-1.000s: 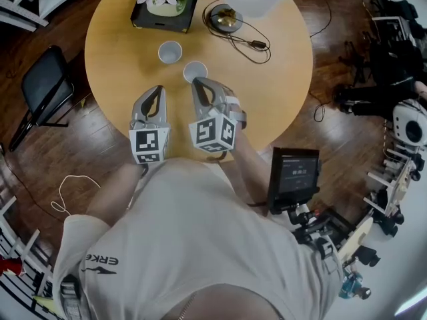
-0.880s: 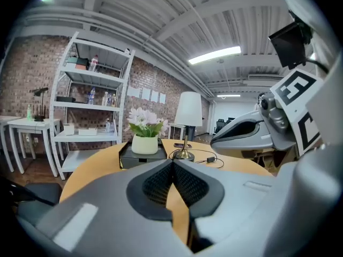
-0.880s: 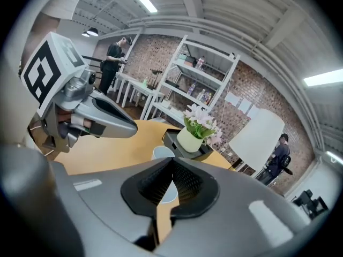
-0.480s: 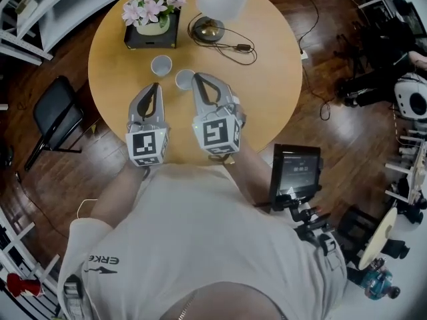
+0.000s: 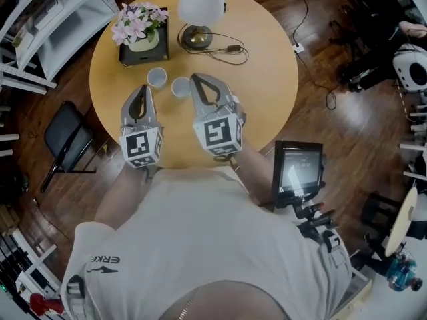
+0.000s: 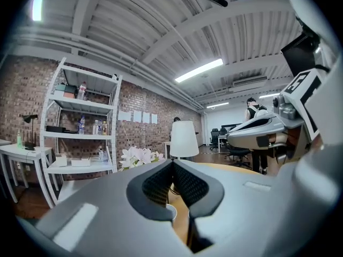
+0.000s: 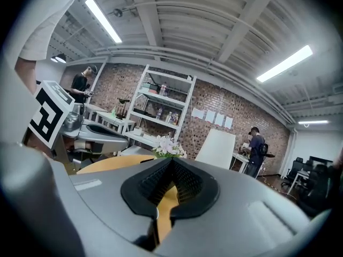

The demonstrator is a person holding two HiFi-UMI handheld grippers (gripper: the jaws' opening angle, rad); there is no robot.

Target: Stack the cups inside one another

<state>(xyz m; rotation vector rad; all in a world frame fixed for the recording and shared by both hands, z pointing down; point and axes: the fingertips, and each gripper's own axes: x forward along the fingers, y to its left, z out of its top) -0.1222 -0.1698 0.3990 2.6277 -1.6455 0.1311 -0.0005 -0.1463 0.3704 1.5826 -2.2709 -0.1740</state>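
Note:
Two small white cups stand apart on the round wooden table, one to the left and one nearer me. Held above the table's near side, my left gripper is shut and empty, its tip just short of the left cup. My right gripper is also shut and empty, with its tip beside the right cup. In the left gripper view the shut jaws point level, and a cup rim shows below them. The right gripper view shows its jaws shut on nothing.
At the table's far side stand a pot of pink flowers on a black tray, a white-shaded lamp and its cable. A black chair stands at the left, white shelves behind it, and a screen on a stand at the right.
Both grippers have risen off the table side by side, and the right one has rolled a little. The cups have not moved on the table.

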